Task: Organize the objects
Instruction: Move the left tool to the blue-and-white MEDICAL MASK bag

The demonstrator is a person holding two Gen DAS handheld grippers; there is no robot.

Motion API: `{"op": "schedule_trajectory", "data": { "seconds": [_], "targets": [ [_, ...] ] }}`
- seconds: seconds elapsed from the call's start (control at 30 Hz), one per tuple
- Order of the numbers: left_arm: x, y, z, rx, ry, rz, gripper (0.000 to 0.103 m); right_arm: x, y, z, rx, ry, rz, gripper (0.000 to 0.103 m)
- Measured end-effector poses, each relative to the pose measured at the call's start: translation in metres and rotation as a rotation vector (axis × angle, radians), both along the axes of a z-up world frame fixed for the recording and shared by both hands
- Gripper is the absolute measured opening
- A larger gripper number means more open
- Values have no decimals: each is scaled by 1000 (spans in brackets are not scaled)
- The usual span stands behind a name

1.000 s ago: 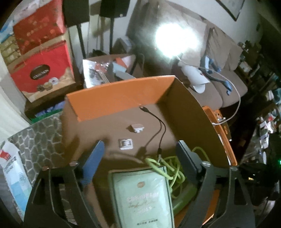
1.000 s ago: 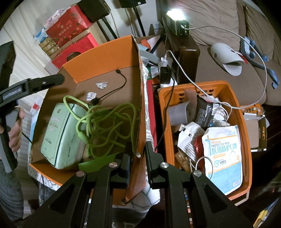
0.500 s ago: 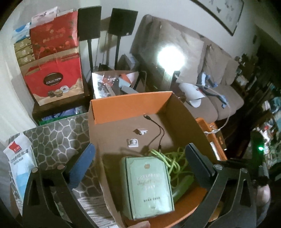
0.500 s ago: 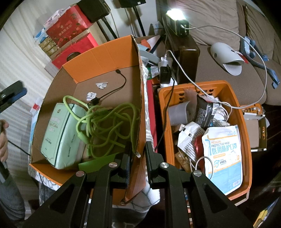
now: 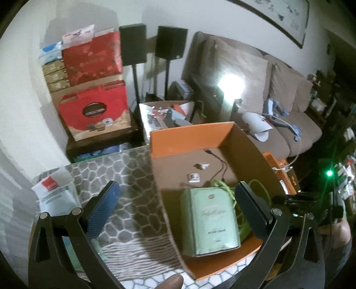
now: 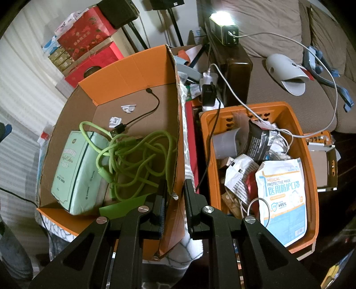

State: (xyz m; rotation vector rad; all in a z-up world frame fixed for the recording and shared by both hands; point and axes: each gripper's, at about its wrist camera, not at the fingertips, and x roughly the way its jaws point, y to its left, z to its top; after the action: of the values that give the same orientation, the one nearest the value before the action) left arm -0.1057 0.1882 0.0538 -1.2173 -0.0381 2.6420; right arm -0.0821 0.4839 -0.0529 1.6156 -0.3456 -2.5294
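An orange cardboard box (image 5: pixel 191 137) (image 6: pixel 133 66) stands open on a stone-patterned table (image 5: pixel 115 169). Inside lie a pale green tissue pack (image 5: pixel 211 220) (image 6: pixel 75 169), a tangled green cable (image 6: pixel 138 151), a black USB cable (image 6: pixel 142 115) and two small white clips (image 6: pixel 128 109). My left gripper (image 5: pixel 178 200) is open and empty, held above the box's left wall. My right gripper (image 6: pixel 174 191) is shut on the box's right wall (image 6: pixel 175 142). A mask packet (image 5: pixel 55 195) lies on the table to the left.
An orange plastic basket (image 6: pixel 311 169) right of the box holds a medical mask packet (image 6: pixel 282 195), bags and cables. Red gift boxes (image 5: pixel 93 97), speaker stands (image 5: pixel 133 44) and a brown sofa (image 5: pixel 278 93) with a bright lamp (image 6: pixel 222 17) stand behind.
My left gripper has pulled back and up to the left, out of the box, so more table shows. My right gripper has stayed clamped on the box wall.
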Motion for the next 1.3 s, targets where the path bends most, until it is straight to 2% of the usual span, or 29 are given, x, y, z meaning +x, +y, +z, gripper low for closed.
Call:
{"op": "schedule_trajectory", "data": {
  "seconds": [0.43, 0.63, 1.0, 1.17, 1.3],
  "targets": [
    [17, -91, -12, -68, -2, 178, 103, 0, 0, 0, 1, 0, -1, 14],
    [20, -150, -24, -84, -39, 282, 103, 0, 0, 0, -2, 0, -1, 14],
    [24, -239, -66, -123, -135, 432, 103, 0, 0, 0, -1, 0, -1, 14],
    [18, -278, -100, -55, -229, 475, 103, 0, 0, 0, 0, 0, -2, 14],
    [12, -305, -131, 81, -298, 491, 103, 0, 1, -1, 1, -2, -3, 14]
  ]
}}
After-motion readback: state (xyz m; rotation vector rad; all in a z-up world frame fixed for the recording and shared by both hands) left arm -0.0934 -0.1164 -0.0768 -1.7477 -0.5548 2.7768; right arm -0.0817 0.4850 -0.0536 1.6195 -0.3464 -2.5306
